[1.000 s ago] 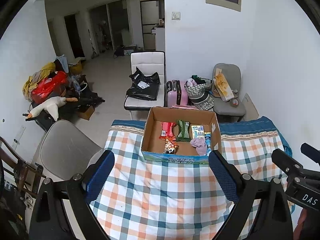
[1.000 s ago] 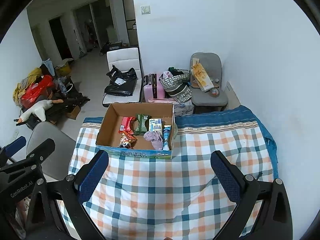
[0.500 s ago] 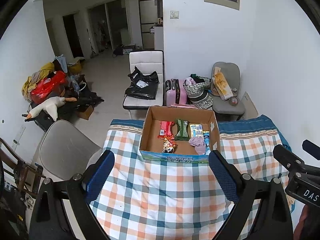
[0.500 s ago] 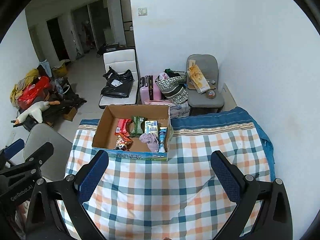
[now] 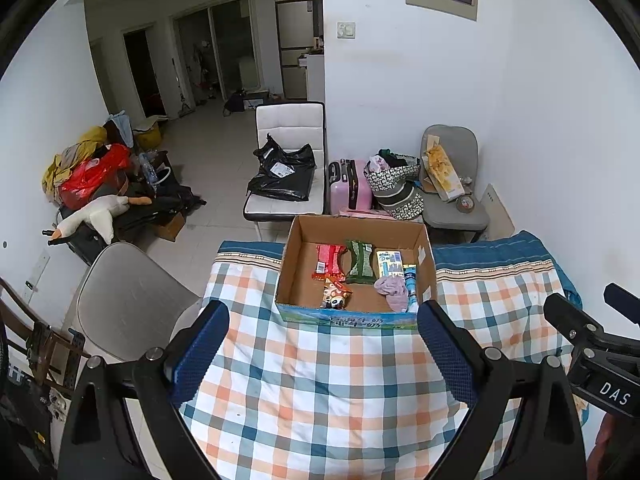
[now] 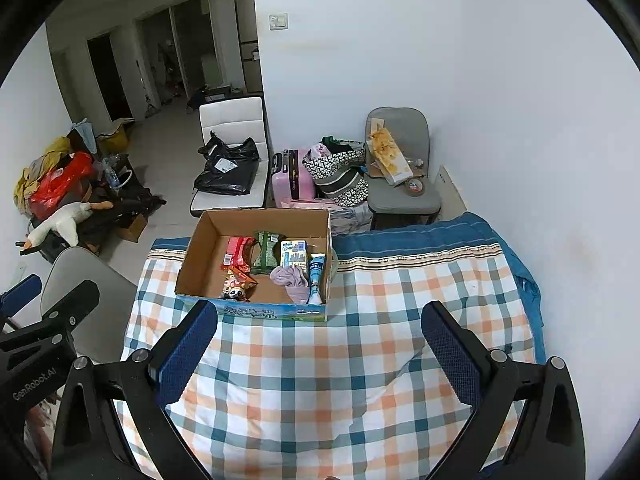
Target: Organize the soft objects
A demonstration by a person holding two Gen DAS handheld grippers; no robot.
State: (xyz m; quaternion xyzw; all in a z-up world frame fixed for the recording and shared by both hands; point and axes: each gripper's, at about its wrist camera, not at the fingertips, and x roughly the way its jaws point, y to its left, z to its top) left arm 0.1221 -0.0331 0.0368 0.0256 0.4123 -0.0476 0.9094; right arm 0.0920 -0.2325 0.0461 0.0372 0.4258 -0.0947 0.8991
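1. The left gripper and the right gripper both hang with jaws spread wide and hold nothing, above the checked blanket.
2. Nothing lies on the blanket between the fingers and the cardboard box just ahead of them.
3. In the box, a lilac soft cloth lies at the right, beside a blue tube, a milk carton and snack packets.
4. Beyond the box stand a pink suitcase and a grey chair.
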